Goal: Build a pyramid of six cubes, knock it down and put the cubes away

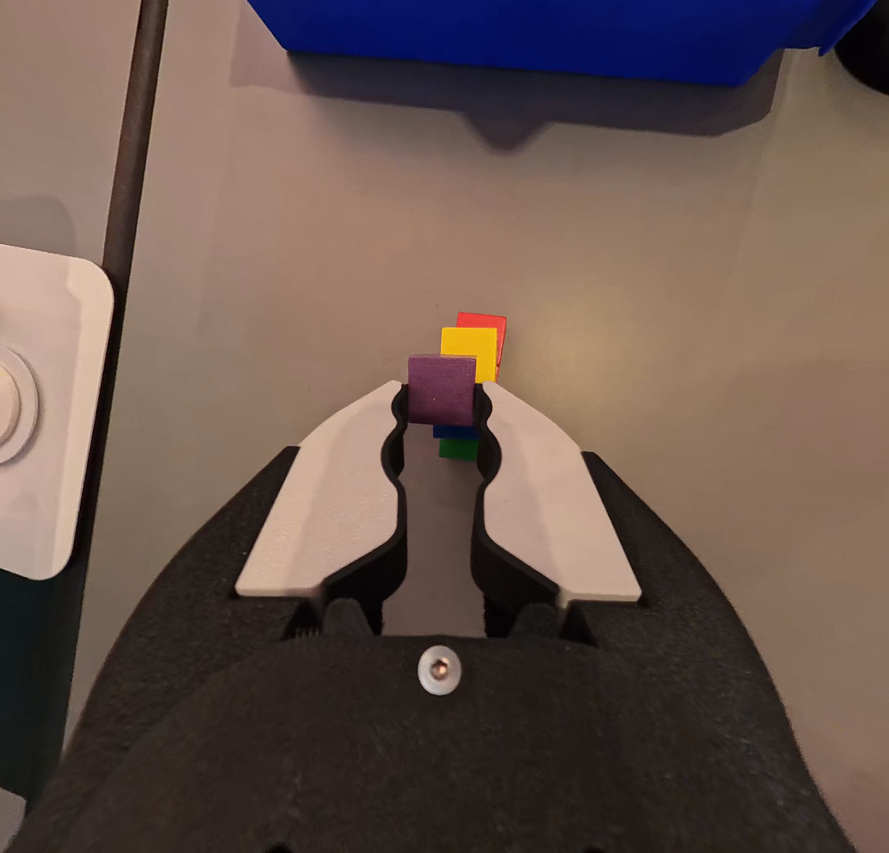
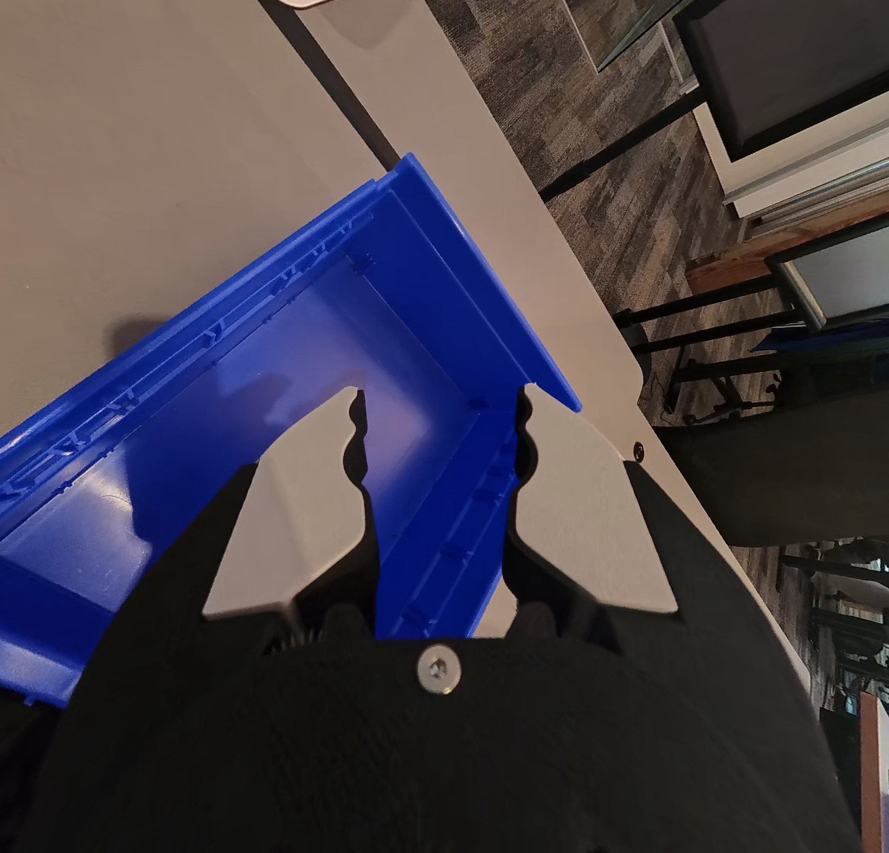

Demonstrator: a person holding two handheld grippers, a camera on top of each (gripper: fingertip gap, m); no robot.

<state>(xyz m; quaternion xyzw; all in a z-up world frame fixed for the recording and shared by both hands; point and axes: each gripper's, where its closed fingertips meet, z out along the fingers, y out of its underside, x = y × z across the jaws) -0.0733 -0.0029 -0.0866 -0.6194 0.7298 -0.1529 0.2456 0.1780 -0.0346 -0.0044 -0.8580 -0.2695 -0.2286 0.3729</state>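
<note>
Five cubes show in the left wrist view, and the left gripper is clamped on one of them: the purple cube, pinched by its sides between the two fingertips and held above the others. Past it stand the yellow cube and, behind that, the red cube; under the purple one peek a blue cube and a green cube, all close together on the grey surface. How they are stacked is hard to read from this steep angle (a sixth cube, if there, is hidden). Farther off sits the blue bin, with a white plate-like fitting at the left edge. From the right wrist view, the right gripper hangs with its fingers spread wide and nothing between them, poised over the blue bin, whose visible floor looks bare; carpeted floor and furniture legs lie beyond the surface's edge. I would judge this to be the building step, with the purple cube going onto an upper tier. Next it needs to be squared over the cubes beneath and set down gently, then freed without nudging the neighbours.
</note>
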